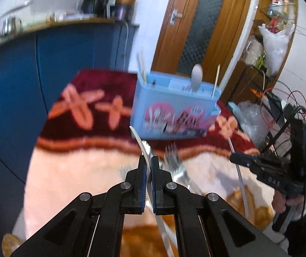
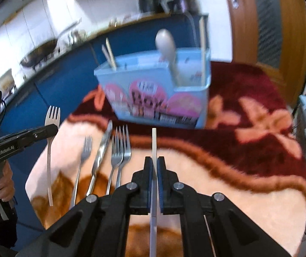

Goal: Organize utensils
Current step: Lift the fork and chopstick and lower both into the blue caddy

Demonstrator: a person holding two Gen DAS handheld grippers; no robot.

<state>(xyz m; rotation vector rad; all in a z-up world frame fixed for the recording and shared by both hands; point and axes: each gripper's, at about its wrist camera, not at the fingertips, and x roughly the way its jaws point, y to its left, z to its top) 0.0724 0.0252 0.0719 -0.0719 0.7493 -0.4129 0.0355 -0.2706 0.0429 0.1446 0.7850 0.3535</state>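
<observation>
A light blue utensil box (image 1: 174, 107) (image 2: 159, 92) stands on the red and pink blanket, holding chopsticks (image 2: 109, 53) and a spoon (image 2: 165, 42). My left gripper (image 1: 149, 160) is shut on a white fork (image 2: 51, 128), held above the blanket; in its own view the fork shows edge-on as a thin white strip (image 1: 141, 141). My right gripper (image 2: 154, 160) is shut on a white chopstick (image 2: 154, 141) that points at the box. Several metal forks (image 2: 120, 147) and a knife (image 2: 102, 147) lie on the blanket between the two grippers.
The blanket (image 2: 227, 171) covers a small table. Blue kitchen cabinets (image 1: 71, 60) stand behind it, a wooden door (image 1: 202, 25) beyond. A cluttered shelf with bags (image 1: 272, 47) and cables is at the right.
</observation>
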